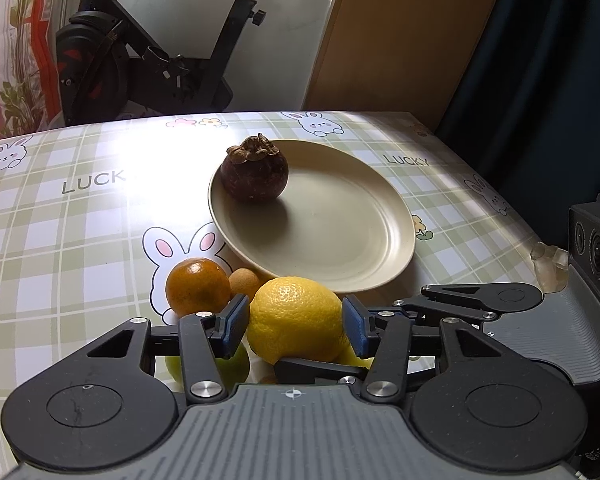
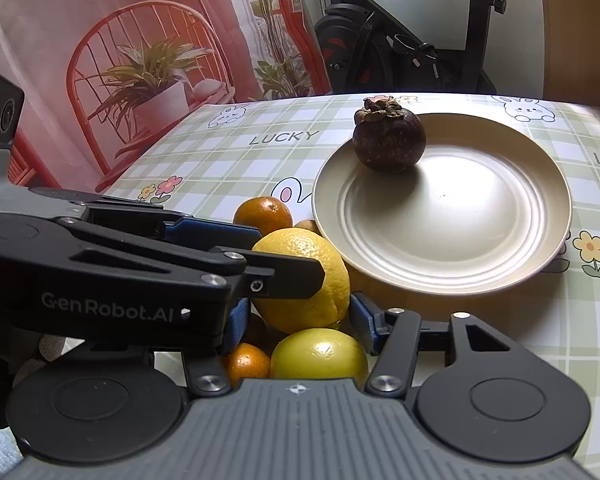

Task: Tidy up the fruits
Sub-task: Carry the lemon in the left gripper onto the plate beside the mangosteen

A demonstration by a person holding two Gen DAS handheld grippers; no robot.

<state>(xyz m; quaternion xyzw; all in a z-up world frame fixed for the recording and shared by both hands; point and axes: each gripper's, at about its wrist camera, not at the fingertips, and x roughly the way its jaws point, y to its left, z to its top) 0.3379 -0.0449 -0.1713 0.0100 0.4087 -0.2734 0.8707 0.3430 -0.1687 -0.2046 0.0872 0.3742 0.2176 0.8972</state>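
Left wrist view: left gripper (image 1: pixel 296 322) has its blue pads on either flank of the lemon (image 1: pixel 296 318), touching it on both sides, so it reads as gripping the fruit
Right wrist view: right gripper (image 2: pixel 296 320) straddles the near end of the same lemon (image 2: pixel 306 276), with a green-yellow fruit (image 2: pixel 320 354) just below; its left pad is hidden behind the other tool, so I cannot tell whether it grips
Fruit pile: sits at 7 o'clock from the plate (image 1: pixel 340 276), just beside its rim; orange mandarin (image 1: pixel 198 286) at 10 o'clock of the lemon, small brown longan (image 1: pixel 244 284) between them, second mandarin (image 2: pixel 246 362) low in the right view
Plate: cream, on the bunny-print tablecloth (image 1: pixel 80 220); holds only the mangosteen (image 1: pixel 254 174), at its 11 o'clock edge
Step in hand: judged as securing the lemon to carry it to the plate; most fruit not yet moved
Next move calls for: one tool alone holding firm, then a lift clear of the neighbours and the rim, and a set-down on bare plate towards 5 o'clock, away from the mangosteen
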